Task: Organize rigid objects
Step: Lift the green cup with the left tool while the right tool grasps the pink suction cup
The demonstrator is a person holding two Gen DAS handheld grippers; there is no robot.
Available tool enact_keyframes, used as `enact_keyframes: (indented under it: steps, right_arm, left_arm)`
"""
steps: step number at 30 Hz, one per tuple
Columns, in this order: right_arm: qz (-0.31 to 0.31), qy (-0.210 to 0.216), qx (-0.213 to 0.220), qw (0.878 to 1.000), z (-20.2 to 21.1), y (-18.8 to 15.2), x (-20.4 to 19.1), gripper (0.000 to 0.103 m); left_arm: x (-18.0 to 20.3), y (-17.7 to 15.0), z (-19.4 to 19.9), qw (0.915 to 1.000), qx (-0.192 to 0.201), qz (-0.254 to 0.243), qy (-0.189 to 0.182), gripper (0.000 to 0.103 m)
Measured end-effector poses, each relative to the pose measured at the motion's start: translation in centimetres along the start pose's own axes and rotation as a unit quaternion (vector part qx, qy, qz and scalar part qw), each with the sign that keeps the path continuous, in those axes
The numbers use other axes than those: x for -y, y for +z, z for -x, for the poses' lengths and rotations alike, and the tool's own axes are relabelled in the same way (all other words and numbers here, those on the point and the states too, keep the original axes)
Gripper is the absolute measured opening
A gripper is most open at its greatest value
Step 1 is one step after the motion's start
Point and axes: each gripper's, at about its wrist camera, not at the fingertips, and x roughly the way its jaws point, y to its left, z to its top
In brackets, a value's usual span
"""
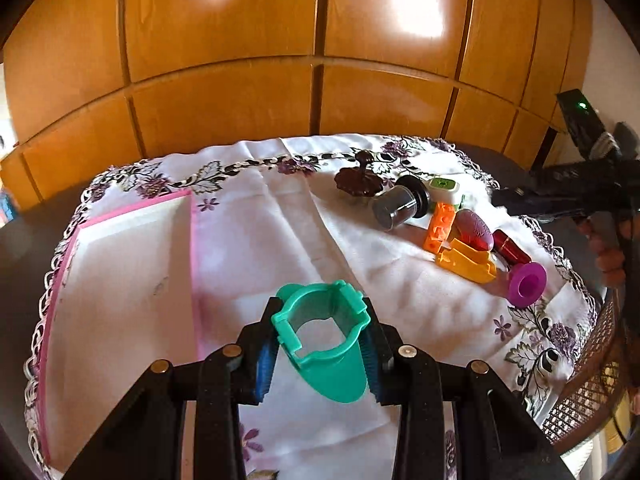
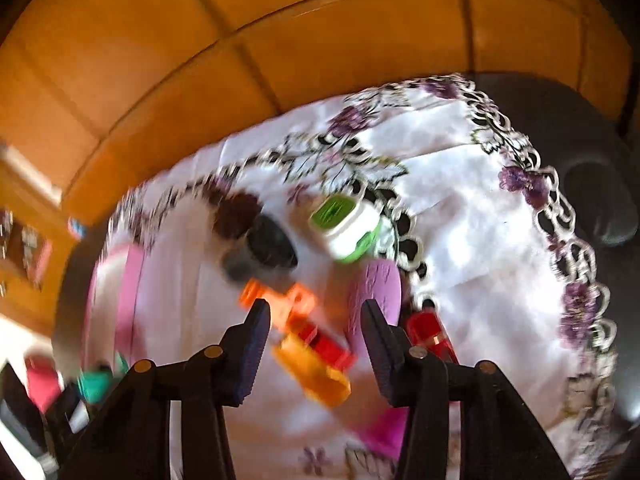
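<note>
Left hand-held gripper [image 1: 320, 354] clamps teal piece [image 1: 322, 344]; right hand-held gripper [image 2: 316, 344] unclenched above toy pile.

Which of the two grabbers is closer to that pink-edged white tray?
Left. The left gripper, clamped on a teal plastic piece, hangs just beside the tray. The right gripper is over the toy pile at the cloth's far side.

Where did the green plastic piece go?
In the left wrist view, the green plastic piece is clamped in the left hand-held gripper, above the white cloth, right of the pink-edged tray.
</note>
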Motion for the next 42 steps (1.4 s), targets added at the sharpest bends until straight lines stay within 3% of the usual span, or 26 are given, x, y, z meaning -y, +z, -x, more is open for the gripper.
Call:
enact_keyframes:
  steps: [5,9,10,13,17,19,29,35,42]
  right_arm:
    - [0.041,-0.040,-0.094,0.994,0.3,-2.1,-0.2,0.048]
    - [0.035,-0.074,-0.148,0.986,-1.2,-3.4,0.6,0.049]
    - [0.019,-0.082,-0.159,0.984,-1.9,-3.6,1.1,0.053]
    - [-0.028,-0.075,-0.165,0.983,-2.7,-3.5,2.3,0.058]
    - [-0.051,-0.095,-0.182,0.977,-4.1,-3.8,3.2,0.059]
    - [-0.053,-0.102,-0.192,0.975,-4.8,-4.1,3.3,0.052]
    - [0.018,-0.149,-0.137,0.979,-1.4,-5.2,0.0,0.052]
    - [0.086,-0.068,-0.060,0.992,1.5,-5.8,-5.3,0.052]
    - [0.193,0.006,-0.049,0.980,-2.5,-6.5,-14.2,0.052]
  left_arm:
    - [-0.6,-0.5,0.6,0.9998,0.003,0.019,-0.006,0.037]
    - [-0.7,-0.8,1.4,0.9997,0.009,0.022,-0.009,0.037]
    - [-0.8,-0.8,1.6,0.9996,0.010,0.023,-0.010,0.037]
    - [-1.1,-1.0,2.1,0.9996,0.013,0.025,-0.008,0.037]
    - [-1.5,-1.1,2.9,0.9995,0.021,0.023,0.007,0.037]
    - [-1.8,-1.1,3.3,0.9992,0.024,0.027,0.015,0.037]
    - [-3.9,-0.9,5.2,0.9967,0.046,0.049,0.045,0.037]
    - [-5.2,-1.1,5.1,0.9955,0.043,0.069,0.050,0.037]
    - [-8.9,-1.8,5.0,0.9906,0.025,0.127,0.044,0.037]
